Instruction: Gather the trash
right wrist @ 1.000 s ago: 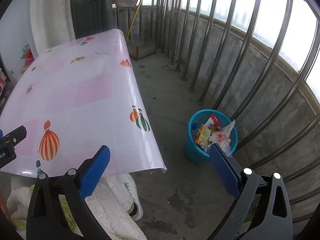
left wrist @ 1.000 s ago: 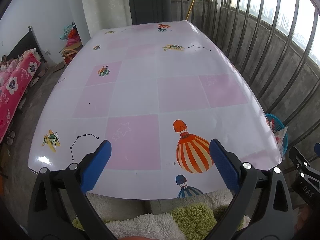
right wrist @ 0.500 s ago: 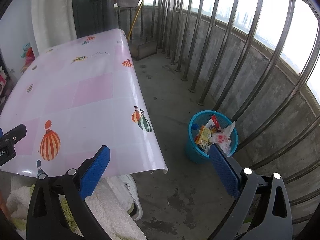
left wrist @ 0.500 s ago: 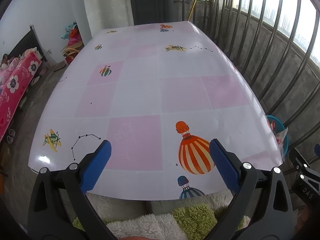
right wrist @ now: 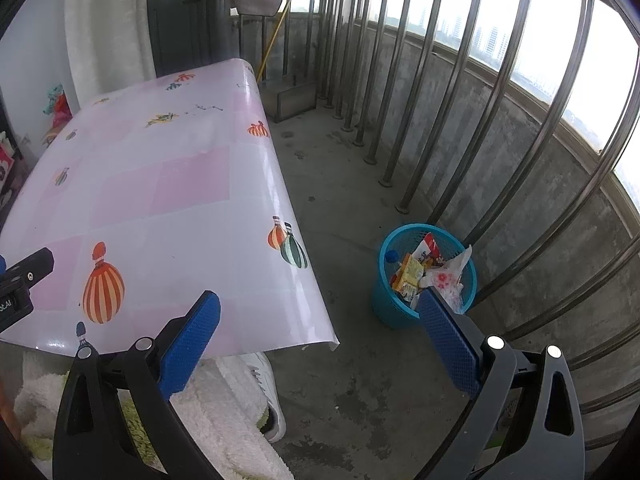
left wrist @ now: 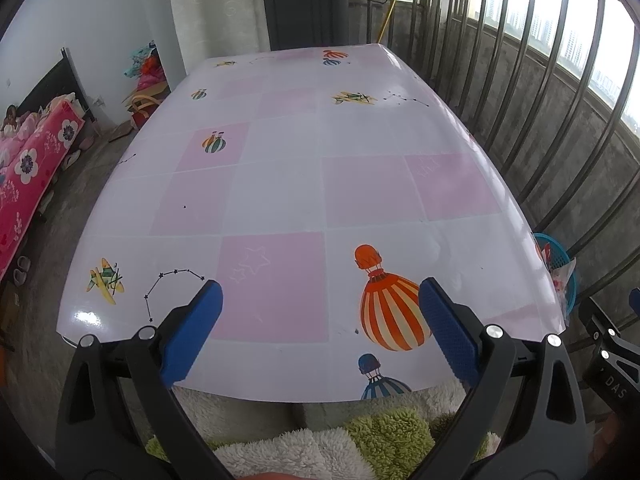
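— Blue mesh, that's your landmark: the basket (right wrist: 424, 276) stands on the concrete floor (right wrist: 340, 208), just beside the metal railing (right wrist: 452, 92) and off the surface's (right wrist: 168, 208) long edge.

— And the trash?

— Inside the basket. You can see a yellow packet (right wrist: 408, 274), a red-and-white wrapper (right wrist: 430, 250) and a crumpled white bag (right wrist: 448, 278) heaped up to its rim. From your left wrist view only a slice of the basket (left wrist: 560, 264) peeks out past the surface's corner.

— How are my tools?

— Your right tool (right wrist: 318, 330) has its blue pads spread wide with nothing between them; one pad (right wrist: 450, 346) overlaps the near side of the basket in the view, though you cannot tell whether it touches. Your left tool (left wrist: 320, 334) is likewise spread and holds nothing, hanging over the near edge of the surface (left wrist: 280, 184), away from the basket.

— What's on that surface?

— A glossy pink-and-white checked cloth printed with balloons; the big orange striped balloon (left wrist: 390, 312) sits between your left tool's pads in the view. Below the near edge lies a fluffy white-and-green fabric (left wrist: 360, 444), and a white shoe (right wrist: 268, 392) rests on the floor between it and the basket.
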A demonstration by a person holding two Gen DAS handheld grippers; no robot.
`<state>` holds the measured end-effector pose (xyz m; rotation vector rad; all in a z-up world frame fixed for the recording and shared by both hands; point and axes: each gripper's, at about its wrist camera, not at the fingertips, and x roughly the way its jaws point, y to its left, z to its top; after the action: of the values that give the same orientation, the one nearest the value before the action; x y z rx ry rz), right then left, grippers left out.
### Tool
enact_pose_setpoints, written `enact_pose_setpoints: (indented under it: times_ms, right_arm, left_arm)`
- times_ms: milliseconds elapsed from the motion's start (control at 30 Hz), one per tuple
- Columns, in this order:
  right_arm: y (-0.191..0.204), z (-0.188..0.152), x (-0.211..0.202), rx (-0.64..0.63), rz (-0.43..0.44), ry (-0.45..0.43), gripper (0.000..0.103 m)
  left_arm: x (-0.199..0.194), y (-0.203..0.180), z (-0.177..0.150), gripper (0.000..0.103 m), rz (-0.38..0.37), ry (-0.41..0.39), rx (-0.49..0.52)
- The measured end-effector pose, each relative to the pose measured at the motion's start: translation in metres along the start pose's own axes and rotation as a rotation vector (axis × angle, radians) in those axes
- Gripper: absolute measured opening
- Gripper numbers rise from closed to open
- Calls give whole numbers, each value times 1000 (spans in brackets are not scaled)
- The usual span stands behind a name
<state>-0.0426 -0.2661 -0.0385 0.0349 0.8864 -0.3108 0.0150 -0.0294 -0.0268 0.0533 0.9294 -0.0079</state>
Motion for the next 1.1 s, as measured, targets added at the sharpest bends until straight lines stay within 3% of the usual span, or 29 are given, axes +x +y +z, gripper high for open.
enact_pose_setpoints:
  times_ms: [1100]
  right_arm:
    - [1,1,1,5,4,3,96]
  left_arm:
    - [0,0,0,94,1,1,0]
